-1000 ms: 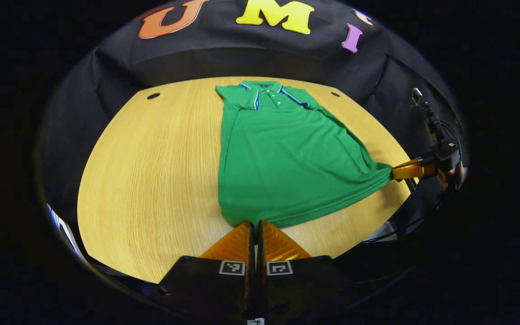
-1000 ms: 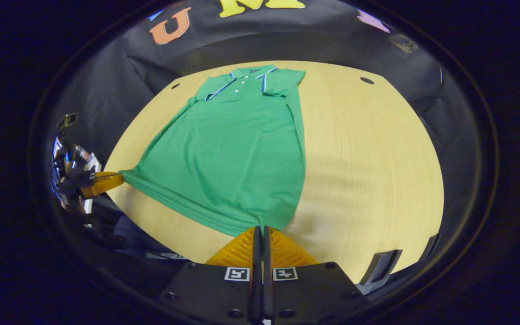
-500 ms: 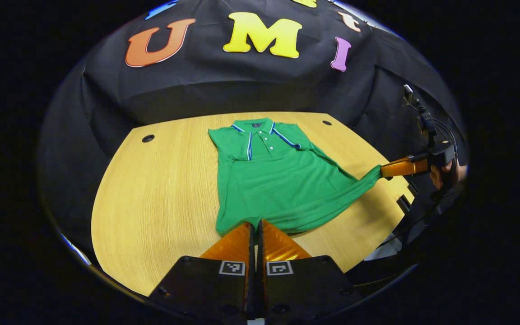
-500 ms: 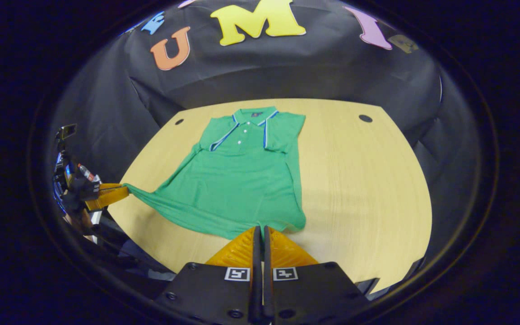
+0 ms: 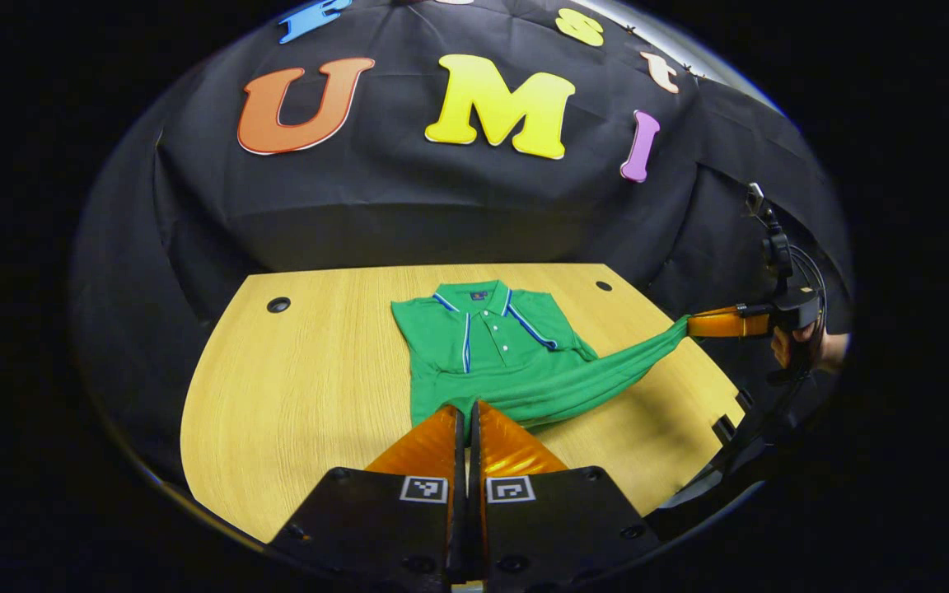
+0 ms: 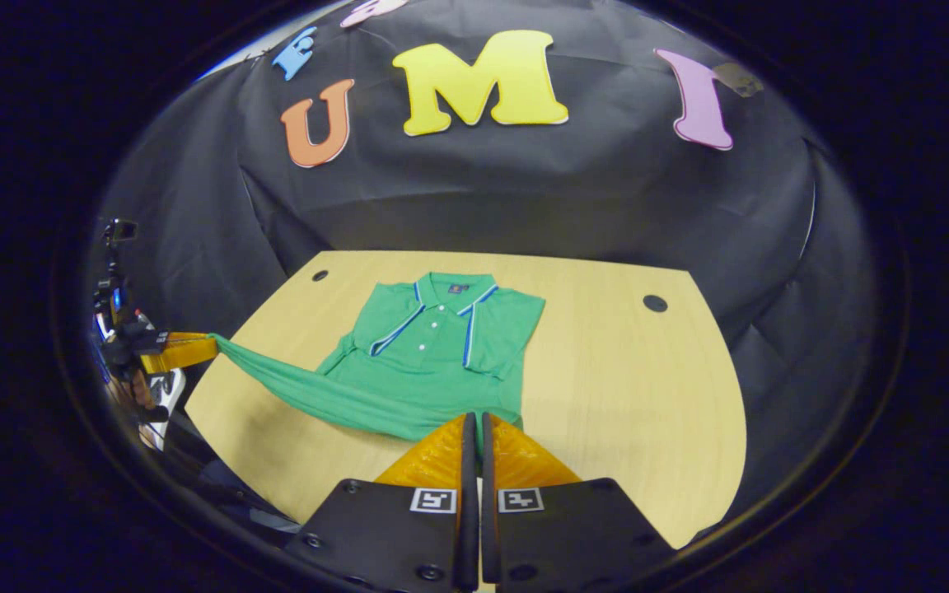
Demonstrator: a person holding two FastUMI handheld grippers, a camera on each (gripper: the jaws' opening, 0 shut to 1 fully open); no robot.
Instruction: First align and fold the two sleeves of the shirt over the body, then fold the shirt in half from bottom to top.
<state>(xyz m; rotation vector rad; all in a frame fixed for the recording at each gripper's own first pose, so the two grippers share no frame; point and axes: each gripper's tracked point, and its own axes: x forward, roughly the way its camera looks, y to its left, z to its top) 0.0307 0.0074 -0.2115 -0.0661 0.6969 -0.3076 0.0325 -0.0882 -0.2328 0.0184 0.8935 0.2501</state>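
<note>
A green polo shirt (image 5: 491,346) with a blue-and-white trimmed collar lies on the wooden table (image 5: 301,387), collar at the far side, no sleeve sticking out sideways. My left gripper (image 5: 468,409) is shut on one corner of the hem. The right gripper (image 5: 691,324) pinches the other corner off to the right, held by a hand (image 5: 804,346). The hem hangs raised and stretched between them above the shirt's lower body. In the right gripper view the shirt (image 6: 433,338) shows the same way: my right gripper (image 6: 474,418) is shut on the hem, and the left gripper (image 6: 212,342) holds the far corner.
Two round cable holes (image 5: 278,305) (image 5: 604,286) sit near the table's far corners. The black cloth wall rises right behind the table. Bare wood lies on both sides of the shirt. Dark gear and cables (image 6: 124,329) stand beyond the table's side edge.
Both grippers have lifted the hem and carried it toward the collar. The flat lower body has gathered into a raised band, and less of the shirt lies spread out.
</note>
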